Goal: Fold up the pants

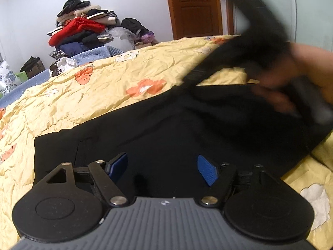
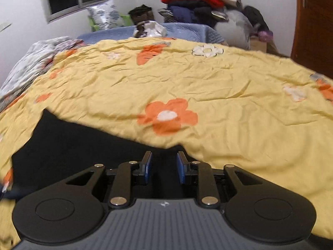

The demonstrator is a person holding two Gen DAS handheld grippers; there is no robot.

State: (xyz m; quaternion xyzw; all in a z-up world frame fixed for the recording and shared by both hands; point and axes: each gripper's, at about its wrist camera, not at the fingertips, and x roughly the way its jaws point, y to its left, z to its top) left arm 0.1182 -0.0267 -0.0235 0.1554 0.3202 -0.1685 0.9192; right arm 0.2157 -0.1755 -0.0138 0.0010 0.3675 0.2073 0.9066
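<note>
Claws first, since they sit nearest. The left claw (image 1: 162, 167) hangs released over the black pants (image 1: 166, 137), its blue pads (image 1: 205, 169) spread wide with nothing pinched between them; whether they touch the cloth below I cannot tell. The right claw (image 2: 164, 166) stands narrowed to a slim gap, with dark cloth of the pants (image 2: 68, 145) between and beneath its pads. Whether it truly grips that cloth is not clear from its own view.

In the left wrist view, the pants lie spread on the bed's yellow flowered quilt (image 1: 100, 95), one squared edge at the lower left. Further right, a blurred hand (image 1: 276, 91) carries the right claw, and a strip of the black fabric (image 1: 199, 73) rises off the quilt toward it, so part of the garment seems to be lifted across the rest.

I judge the fold to be in its middle: one part of the pants is being brought over, not yet laid down or smoothed, and the final compact shape is still to come.

Beyond the quilt lie a blue blanket (image 1: 97, 52), a heap of clothes (image 1: 83, 29) with a red garment in it against the white wall, and a brown wooden door (image 1: 195, 8).
</note>
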